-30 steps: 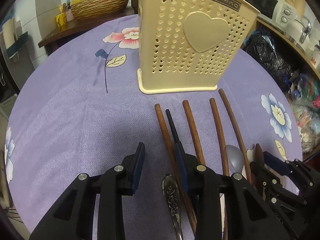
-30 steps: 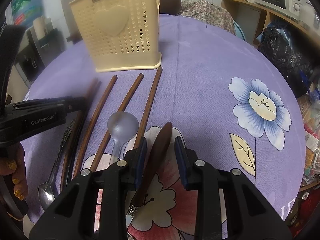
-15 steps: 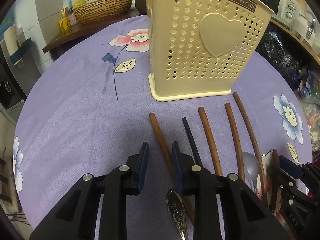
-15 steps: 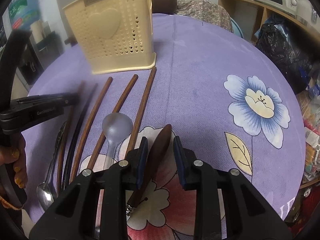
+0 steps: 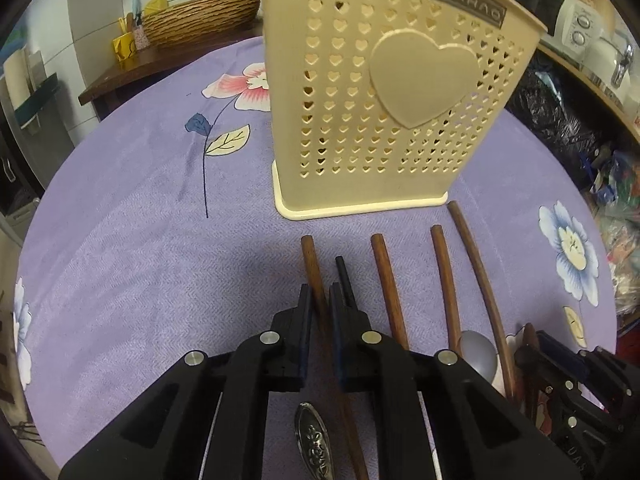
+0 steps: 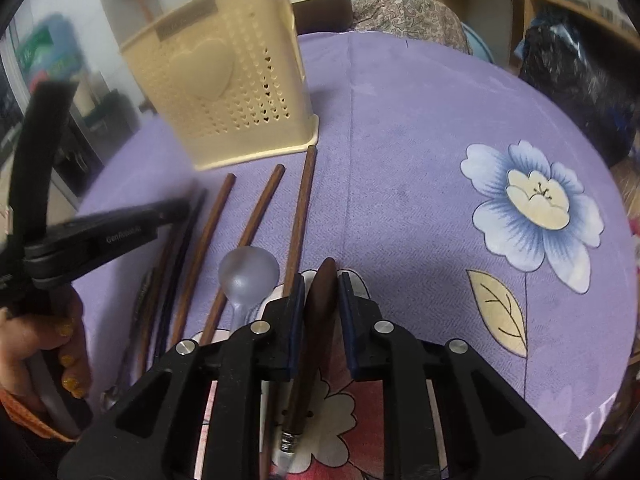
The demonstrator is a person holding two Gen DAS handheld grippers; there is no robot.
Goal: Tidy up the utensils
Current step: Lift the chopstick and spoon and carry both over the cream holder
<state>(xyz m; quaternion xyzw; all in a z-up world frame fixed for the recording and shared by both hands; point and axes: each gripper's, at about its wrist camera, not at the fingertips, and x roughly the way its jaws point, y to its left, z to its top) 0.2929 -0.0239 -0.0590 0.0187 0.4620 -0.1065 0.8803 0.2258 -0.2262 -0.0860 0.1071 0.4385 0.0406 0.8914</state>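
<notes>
Bare purple tablecloth (image 5: 132,248) at 9 o'clock of utensil holder (image 5: 384,92). Left gripper (image 5: 319,308) pinching leftmost brown chopstick (image 5: 314,268). Right gripper (image 6: 319,300) narrowly open, straddling wooden knife handle (image 6: 316,320).

The right gripper (image 6: 319,298) has its two fingers on each side of a dark knife handle (image 6: 318,320), very close to it. A grey spoon (image 6: 248,272) and brown sticks (image 6: 298,216) lie beside it on the purple cloth (image 6: 420,160). The cream basket (image 6: 216,96) stands behind them, and the left gripper (image 6: 100,232) is at the left.
</notes>
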